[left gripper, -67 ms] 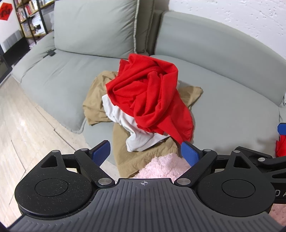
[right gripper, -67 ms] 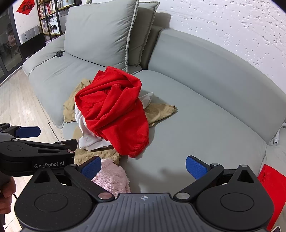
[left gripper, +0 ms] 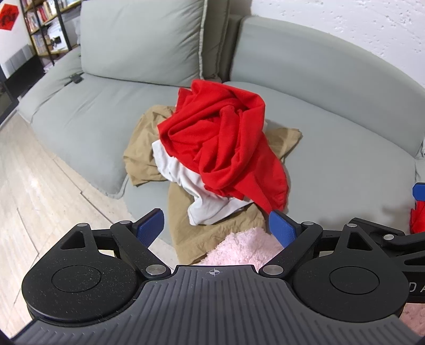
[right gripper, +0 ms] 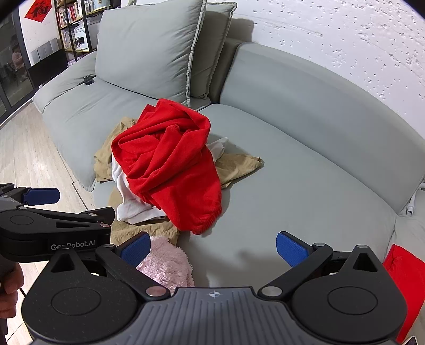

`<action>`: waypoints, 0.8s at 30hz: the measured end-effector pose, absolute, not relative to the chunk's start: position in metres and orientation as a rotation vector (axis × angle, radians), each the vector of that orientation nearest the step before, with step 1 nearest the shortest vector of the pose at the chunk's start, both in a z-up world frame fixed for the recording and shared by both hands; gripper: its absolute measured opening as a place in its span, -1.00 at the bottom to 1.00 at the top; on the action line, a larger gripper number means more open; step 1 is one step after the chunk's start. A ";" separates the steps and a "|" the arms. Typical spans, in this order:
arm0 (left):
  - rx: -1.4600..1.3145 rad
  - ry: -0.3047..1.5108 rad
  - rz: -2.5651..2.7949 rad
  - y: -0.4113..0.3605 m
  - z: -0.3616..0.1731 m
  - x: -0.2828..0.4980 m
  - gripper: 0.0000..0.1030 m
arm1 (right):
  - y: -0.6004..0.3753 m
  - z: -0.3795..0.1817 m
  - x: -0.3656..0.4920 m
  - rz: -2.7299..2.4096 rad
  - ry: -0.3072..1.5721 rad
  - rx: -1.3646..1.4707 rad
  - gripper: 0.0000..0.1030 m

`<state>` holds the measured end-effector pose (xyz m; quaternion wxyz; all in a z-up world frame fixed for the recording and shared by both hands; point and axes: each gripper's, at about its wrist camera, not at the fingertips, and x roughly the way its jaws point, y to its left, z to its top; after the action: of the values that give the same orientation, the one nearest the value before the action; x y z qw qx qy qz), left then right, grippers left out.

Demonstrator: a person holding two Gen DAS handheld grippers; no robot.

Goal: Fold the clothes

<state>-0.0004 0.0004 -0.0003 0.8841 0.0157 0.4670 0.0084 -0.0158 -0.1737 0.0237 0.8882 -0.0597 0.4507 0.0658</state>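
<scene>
A heap of clothes lies on the grey sofa seat (left gripper: 345,169): a crumpled red garment (left gripper: 225,143) on top, a white one (left gripper: 186,180) under it, tan cloth (left gripper: 143,154) beneath, and a pink fluffy piece (left gripper: 244,246) nearest me. My left gripper (left gripper: 216,228) is open and empty, hovering just short of the heap above the pink piece. In the right wrist view the red garment (right gripper: 170,164) lies ahead to the left. My right gripper (right gripper: 213,248) is open and empty over bare seat (right gripper: 292,191), the pink piece (right gripper: 164,262) by its left finger.
Large grey back cushions (right gripper: 148,53) stand at the sofa's rear. Wooden floor (left gripper: 34,191) lies left of the sofa edge. Another red cloth (right gripper: 406,281) lies at the far right. The left gripper's body (right gripper: 53,228) shows in the right view. Bookshelves (right gripper: 71,24) stand far left.
</scene>
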 end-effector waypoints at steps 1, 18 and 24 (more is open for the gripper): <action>0.033 0.971 0.018 0.001 0.000 -0.001 0.75 | -0.174 0.023 -0.016 0.137 0.937 -0.123 0.98; 0.044 0.962 0.019 0.000 -0.003 -0.004 0.75 | -0.174 0.022 -0.019 0.135 0.940 -0.121 0.98; 0.047 0.963 0.021 -0.002 -0.002 -0.004 0.75 | -0.172 0.022 -0.021 0.135 0.936 -0.124 0.98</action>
<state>-0.0038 -0.0016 -0.0016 0.8860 0.0224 0.4630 0.0099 -0.0211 -0.1724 0.0215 0.8884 -0.0596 0.4505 0.0648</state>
